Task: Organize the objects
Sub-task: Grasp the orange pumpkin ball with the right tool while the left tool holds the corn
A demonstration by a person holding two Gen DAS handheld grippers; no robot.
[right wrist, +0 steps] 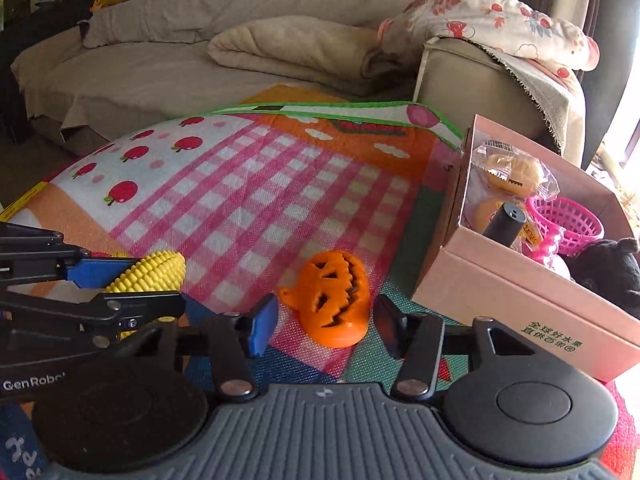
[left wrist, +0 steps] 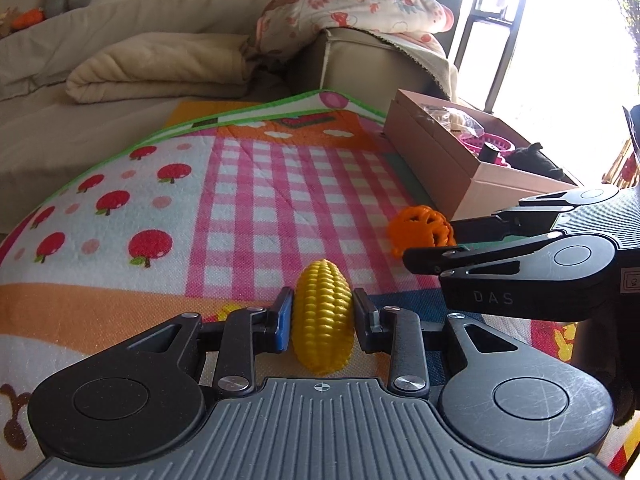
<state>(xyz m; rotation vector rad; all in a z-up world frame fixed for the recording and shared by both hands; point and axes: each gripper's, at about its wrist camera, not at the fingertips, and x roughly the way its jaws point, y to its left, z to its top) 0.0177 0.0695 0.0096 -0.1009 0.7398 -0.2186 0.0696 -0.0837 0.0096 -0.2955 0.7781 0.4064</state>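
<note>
the left tool [left wrist: 322, 316] sits low over a patterned play mat [left wrist: 240, 184], its two fingers on either side of a yellow toy corn cob [left wrist: 323, 320]. the blue pad looks to touch the cob's left side, while a thin gap shows at the right finger, so whether it pinches the cob cannot be told. the cob lies lengthwise between them on the mat.

the right tool [right wrist: 326, 320] is spread wide around an orange toy jack-o'-lantern pumpkin [right wrist: 332, 300], which rests on the mat between its fingers with clear space on both sides.

just right of the pumpkin stands an open pink cardboard box [right wrist: 520, 308] holding a pink plastic basket [right wrist: 568, 220], a bagged snack [right wrist: 516, 172], a black cylinder [right wrist: 506, 222] and a black plush toy [right wrist: 608, 264]. behind the mat is a beige sofa [right wrist: 180, 64] with a folded cream blanket [right wrist: 296, 48] and a floral quilt [right wrist: 500, 16] over its arm.
</note>
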